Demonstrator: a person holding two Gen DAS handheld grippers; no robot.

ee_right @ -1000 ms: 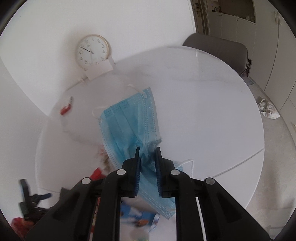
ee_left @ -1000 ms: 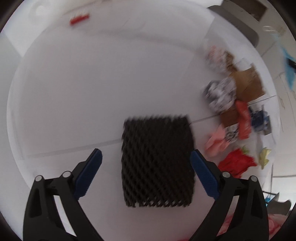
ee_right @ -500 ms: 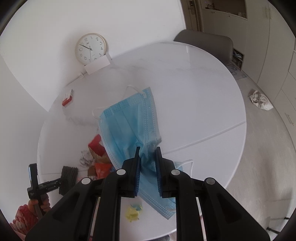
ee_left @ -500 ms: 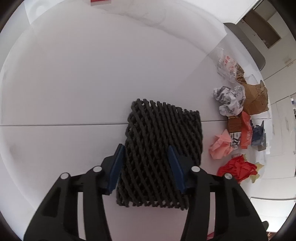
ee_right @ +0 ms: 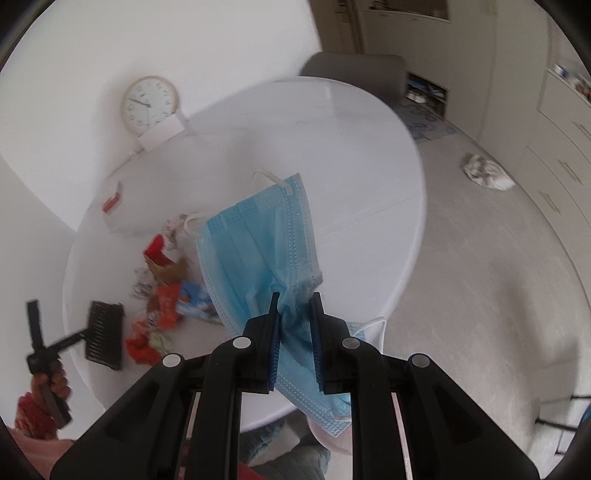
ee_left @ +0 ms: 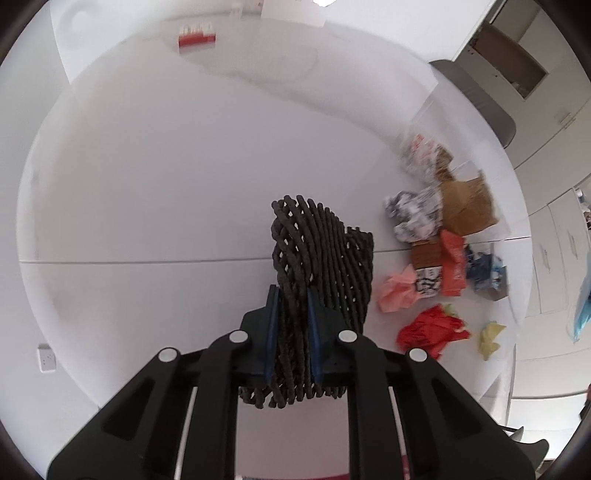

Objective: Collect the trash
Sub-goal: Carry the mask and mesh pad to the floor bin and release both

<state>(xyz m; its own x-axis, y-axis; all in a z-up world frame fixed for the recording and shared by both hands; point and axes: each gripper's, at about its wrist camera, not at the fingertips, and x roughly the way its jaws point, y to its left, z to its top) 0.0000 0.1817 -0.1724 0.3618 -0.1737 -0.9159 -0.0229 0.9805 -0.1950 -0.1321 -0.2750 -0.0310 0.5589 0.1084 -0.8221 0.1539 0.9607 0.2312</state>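
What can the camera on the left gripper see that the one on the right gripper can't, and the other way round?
Only the left wrist view shows the left gripper up close, shut on the black foam netting, plus a wall socket.

Only the right wrist view shows the right gripper close up, shut on the blue face mask, plus the wall clock and crumpled paper on the floor.

Both show the round white table, the pile of trash on it, and the red-and-white box by the wall.

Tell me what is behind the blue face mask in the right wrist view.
Behind the blue face mask lie the white table and part of the trash pile. Whatever trash sits directly behind the mask is covered.
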